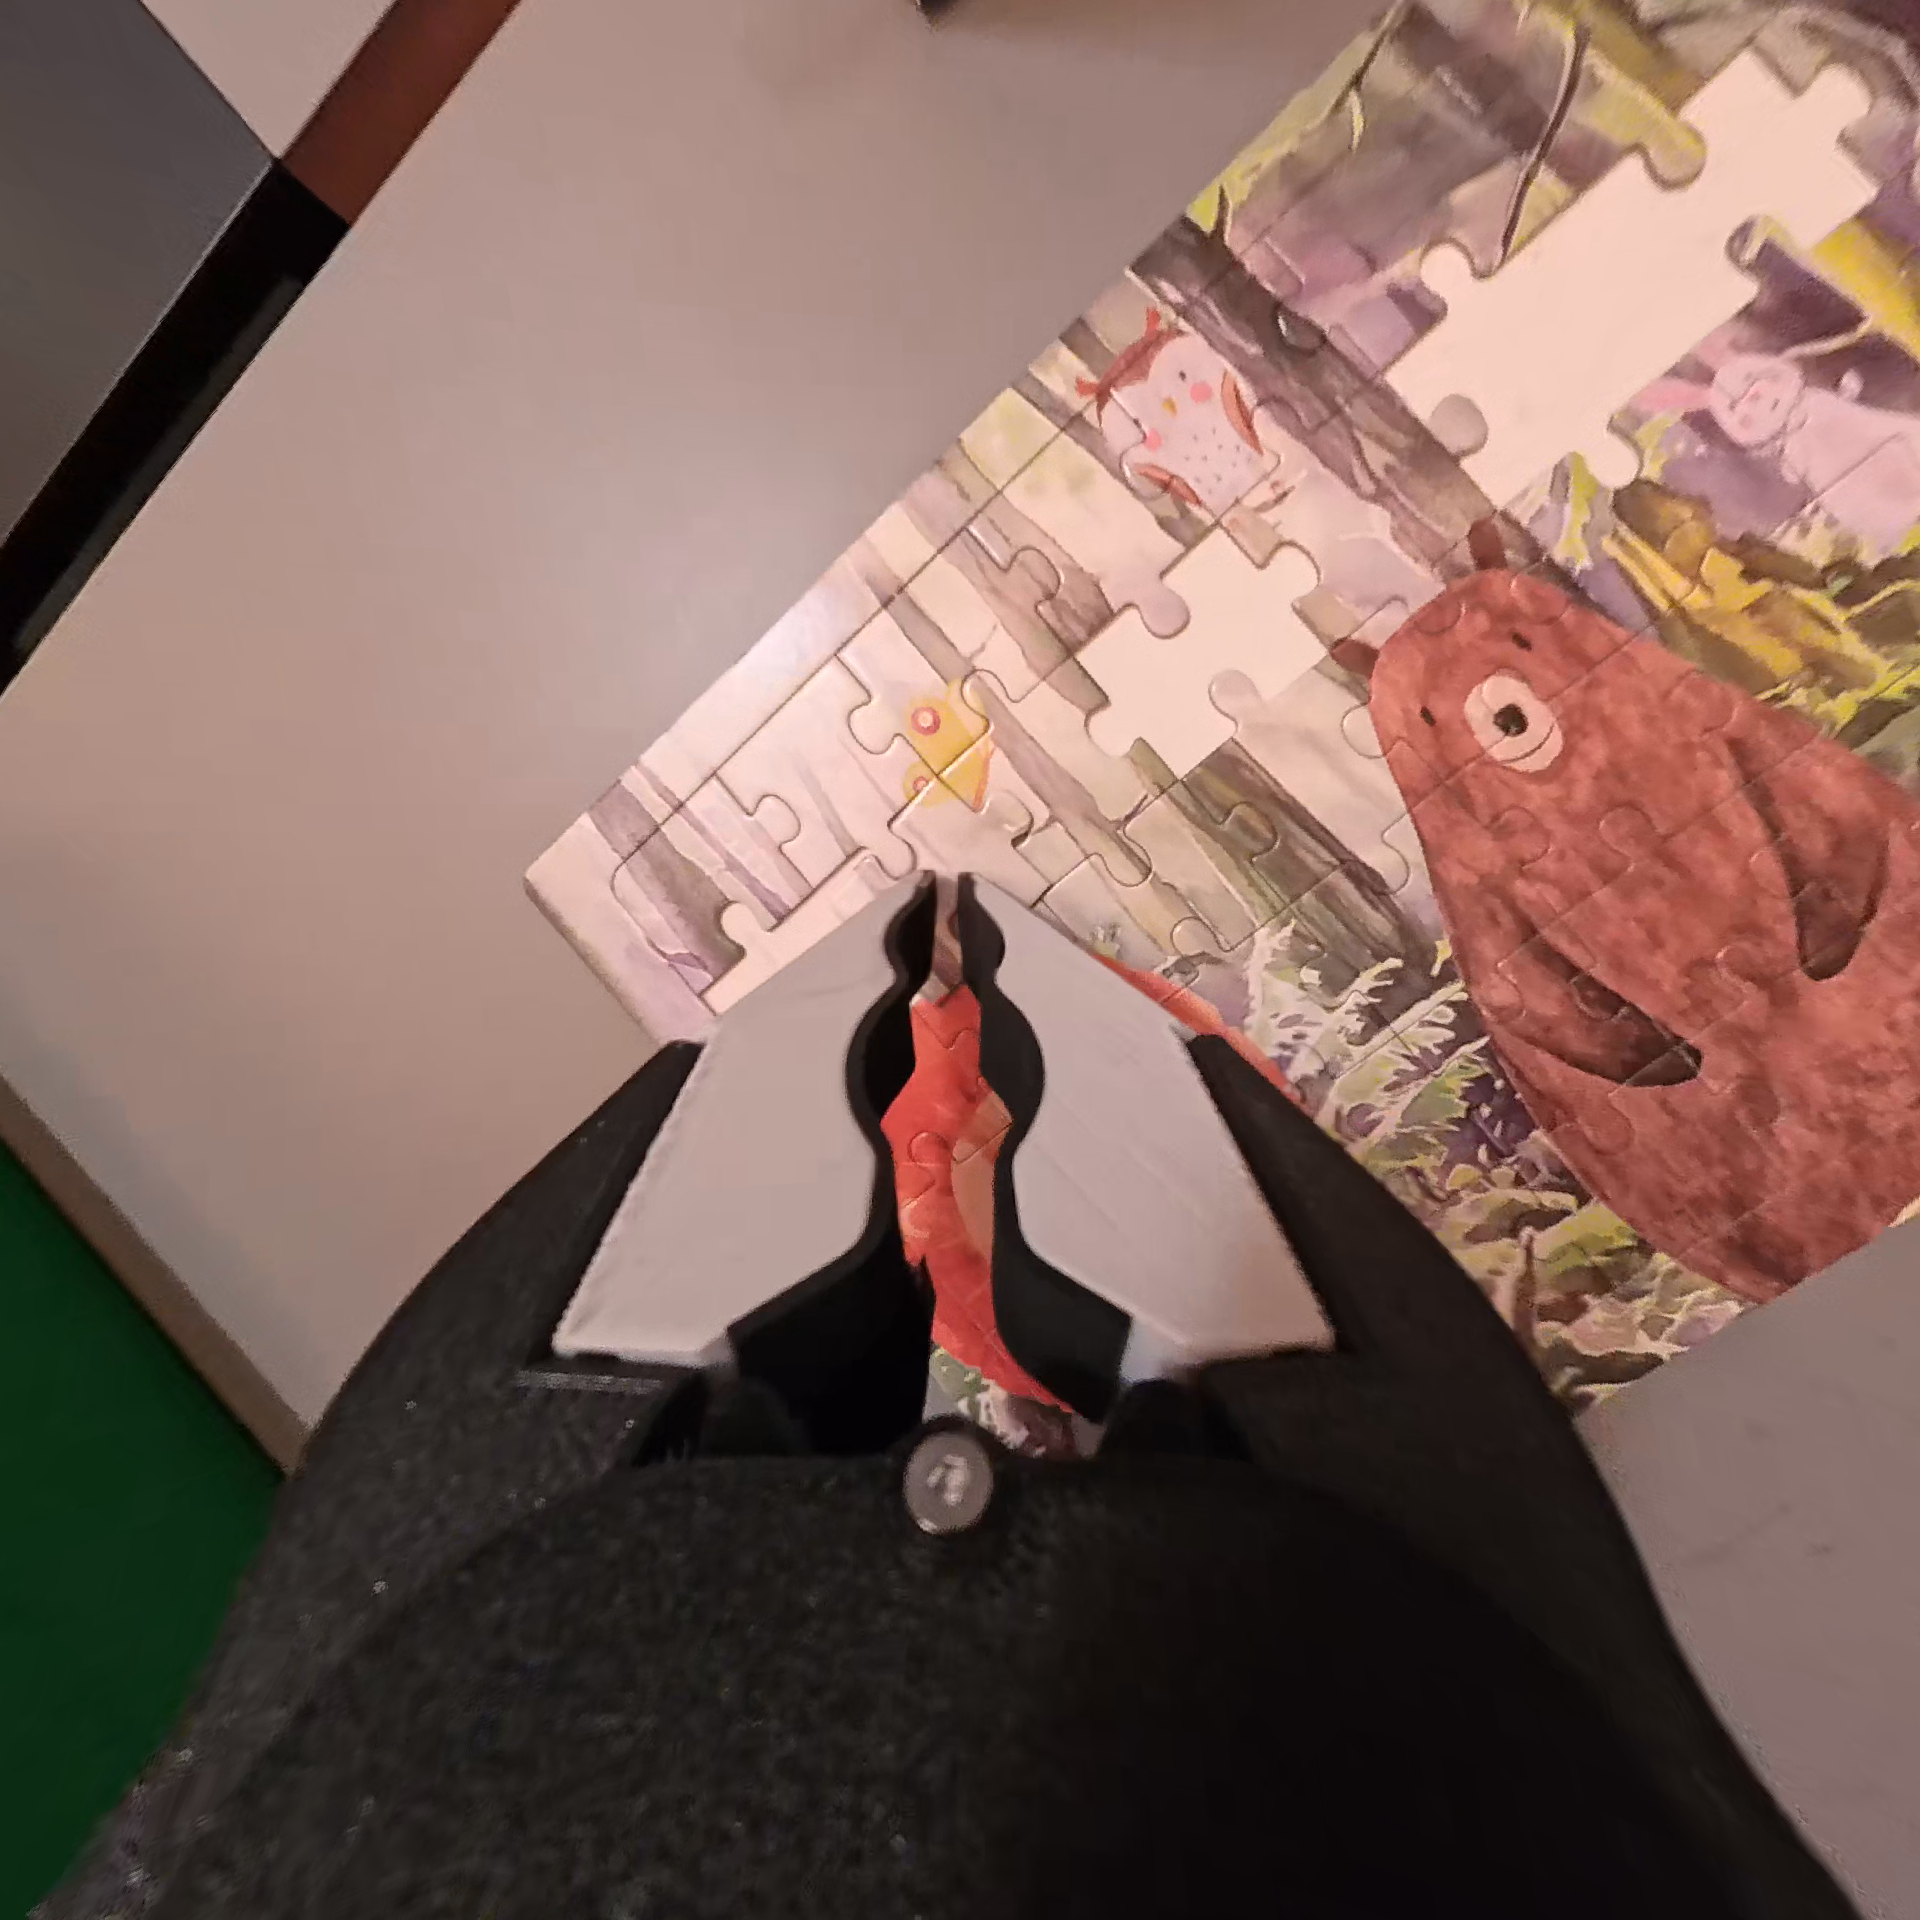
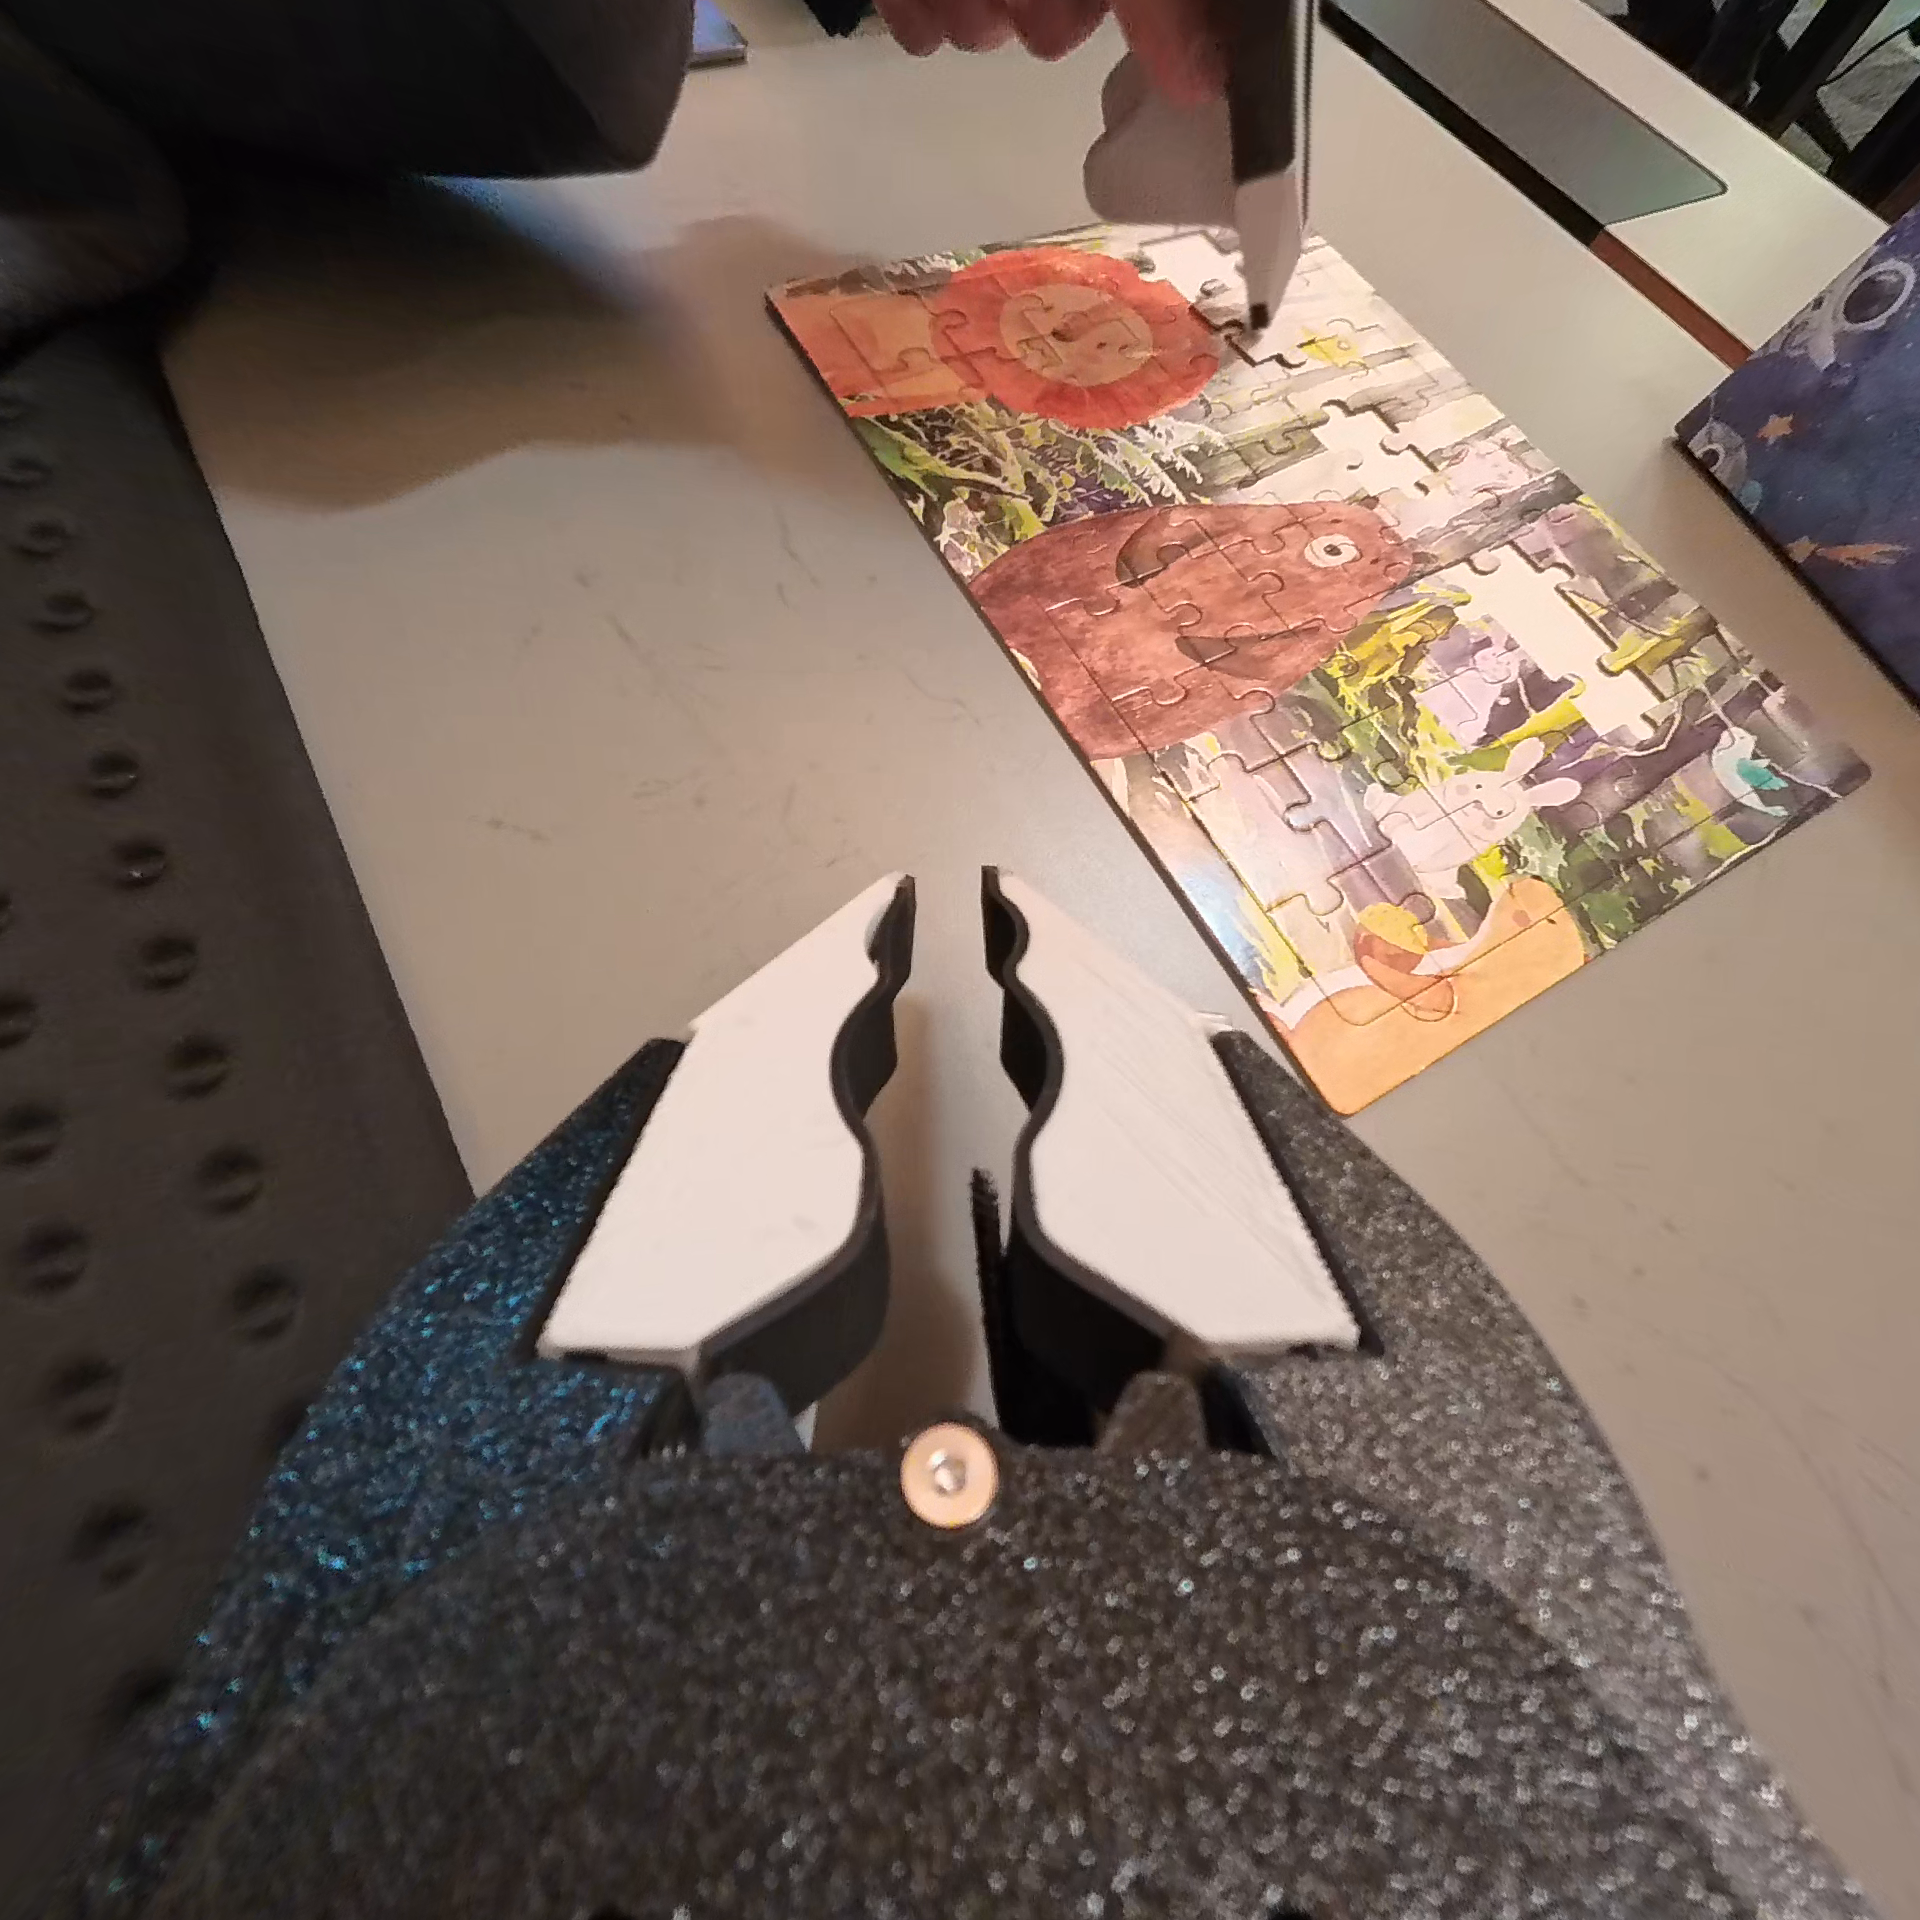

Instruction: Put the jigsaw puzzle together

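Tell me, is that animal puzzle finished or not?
Unfinished: the jigsaw puzzle has bare white gaps where pieces are missing.

- The left gripper (image 1: 943, 883) covers most of the puzzle's red lion (image 1: 940, 1132).
- The jigsaw puzzle (image 1: 1299, 790) runs off the left wrist view's right edge.
- A dark blue board (image 2: 1829, 416) on the desk (image 2: 623, 644) is cut by the right wrist view's edge.

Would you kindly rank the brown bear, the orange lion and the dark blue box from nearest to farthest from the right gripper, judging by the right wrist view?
From the right gripper:
1. Brown bear, ahead and to the right, mid-puzzle.
2. Orange lion, farther ahead at the puzzle's far end.
3. Dark blue box, far right, beyond the puzzle.
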The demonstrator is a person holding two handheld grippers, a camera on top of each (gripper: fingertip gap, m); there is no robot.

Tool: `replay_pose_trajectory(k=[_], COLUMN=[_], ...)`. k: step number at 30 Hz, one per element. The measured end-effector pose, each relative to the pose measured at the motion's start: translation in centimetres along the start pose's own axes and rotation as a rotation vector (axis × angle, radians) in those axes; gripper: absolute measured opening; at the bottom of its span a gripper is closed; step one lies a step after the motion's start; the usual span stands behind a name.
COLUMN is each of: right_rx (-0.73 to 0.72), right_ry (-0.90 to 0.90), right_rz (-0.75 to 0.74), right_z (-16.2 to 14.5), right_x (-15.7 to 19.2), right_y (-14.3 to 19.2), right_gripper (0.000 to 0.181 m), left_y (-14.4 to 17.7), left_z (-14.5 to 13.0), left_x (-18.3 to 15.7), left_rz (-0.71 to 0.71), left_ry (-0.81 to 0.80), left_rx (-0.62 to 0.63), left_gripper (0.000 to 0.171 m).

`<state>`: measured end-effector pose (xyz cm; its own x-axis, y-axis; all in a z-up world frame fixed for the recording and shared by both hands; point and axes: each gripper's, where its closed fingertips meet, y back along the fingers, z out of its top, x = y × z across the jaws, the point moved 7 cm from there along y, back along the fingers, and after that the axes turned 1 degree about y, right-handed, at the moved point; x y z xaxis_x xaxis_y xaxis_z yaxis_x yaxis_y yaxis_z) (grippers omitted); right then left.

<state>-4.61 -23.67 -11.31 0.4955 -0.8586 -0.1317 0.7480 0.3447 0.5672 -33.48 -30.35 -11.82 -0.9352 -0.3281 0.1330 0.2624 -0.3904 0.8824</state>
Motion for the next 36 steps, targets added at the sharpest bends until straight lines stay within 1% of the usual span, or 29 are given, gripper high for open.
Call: replay_pose_trajectory(k=[5,11,13,16,20,21,24,28,30,33,36], right_rx=[0.002,0.007,0.012,0.024,0.026,0.025,0.018,0.019,0.016,0.016,0.015], right_ry=[0.000,0.001,0.000,0.002,0.001,-0.001,-0.003,-0.004,-0.002,-0.005,-0.002], right_rz=[0.002,0.000,-0.001,-0.003,-0.005,-0.004,-0.008,-0.005,-0.009,-0.007,-0.009], right_z=[0.0,0.0,-0.1,-0.2,-0.2,-0.2,-0.1,-0.1,-0.1,-0.1,-0.1], right_x=[0.0,0.0,0.0,0.0,-0.1,-0.1,-0.2,-0.2,-0.1,-0.2,-0.1], right_y=[0.0,-0.1,-0.1,-0.3,-0.3,-0.3,-0.2,-0.2,-0.2,-0.2,-0.2], right_gripper=[0.013,0.013,0.013,0.013,0.013,0.012,0.012,0.013,0.013,0.013,0.013], left_y=[-0.3,-0.2,-0.2,-0.2,-0.1,0.1,0.9,-0.7,-0.8,-0.5,0.6], left_z=[-0.1,-0.1,-0.3,-0.3,-0.1,0.1,1.0,0.6,0.5,0.6,1.2], left_x=[0.3,0.3,0.2,0.3,0.5,0.6,0.8,0.6,0.5,0.6,0.9], left_rz=[0.039,-0.054,-0.057,-0.071,-0.090,-0.088,-0.092,-0.061,-0.068,-0.072,-0.052], left_ry=[-0.153,-0.308,-0.360,-0.398,-0.414,-0.408,-0.354,-0.364,-0.366,-0.372,-0.343], left_rx=[0.003,0.000,0.015,0.023,0.032,0.022,-0.035,-0.005,-0.023,0.014,-0.040], left_gripper=[0.000,0.000,0.000,0.000,0.002,0.004,0.001,0.000,0.000,0.000,0.000])
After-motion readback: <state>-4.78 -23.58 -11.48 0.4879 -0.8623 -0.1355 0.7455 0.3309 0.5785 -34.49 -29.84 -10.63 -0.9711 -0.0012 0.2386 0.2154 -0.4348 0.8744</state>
